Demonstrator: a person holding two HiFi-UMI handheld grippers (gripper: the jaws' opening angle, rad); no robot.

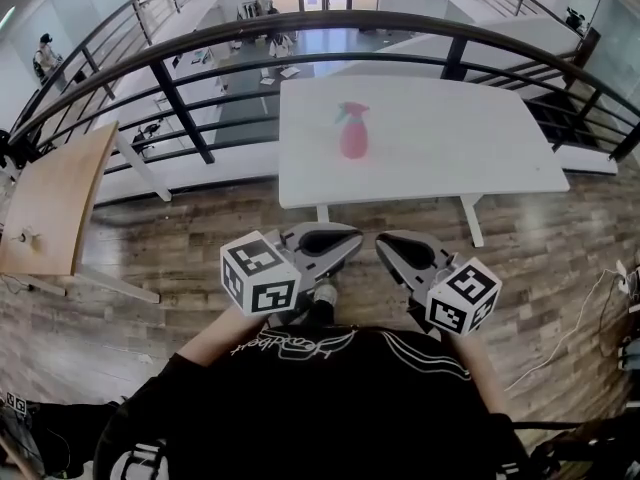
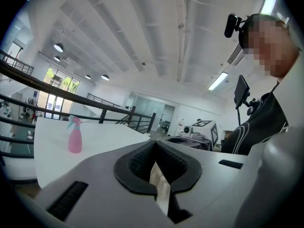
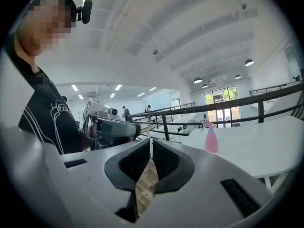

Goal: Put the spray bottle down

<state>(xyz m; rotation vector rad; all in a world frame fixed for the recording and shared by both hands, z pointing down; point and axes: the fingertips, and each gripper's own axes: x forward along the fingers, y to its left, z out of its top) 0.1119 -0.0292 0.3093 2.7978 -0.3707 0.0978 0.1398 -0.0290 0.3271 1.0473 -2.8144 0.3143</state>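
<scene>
A pink spray bottle (image 1: pixel 352 131) with a teal trigger head stands upright on the white table (image 1: pixel 480 148), near its middle, with nothing touching it. Both grippers are held low and close to my body, well short of the table's near edge. My left gripper (image 1: pixel 352 236) is shut with nothing between its fingers, and so is my right gripper (image 1: pixel 385 240). In the left gripper view the spray bottle (image 2: pixel 74 137) stands far off at the left. The right gripper view shows the spray bottle (image 3: pixel 210 139) at the right on the table, with the left gripper's body at the left.
A black metal railing (image 1: pixel 300 28) curves behind the table, with a lower floor beyond it. A light wooden table (image 1: pixel 55 203) stands at the left. The floor is wood plank (image 1: pixel 200 228). A white cable (image 1: pixel 570 333) lies at the right. A person (image 1: pixel 45 53) stands far off at the left.
</scene>
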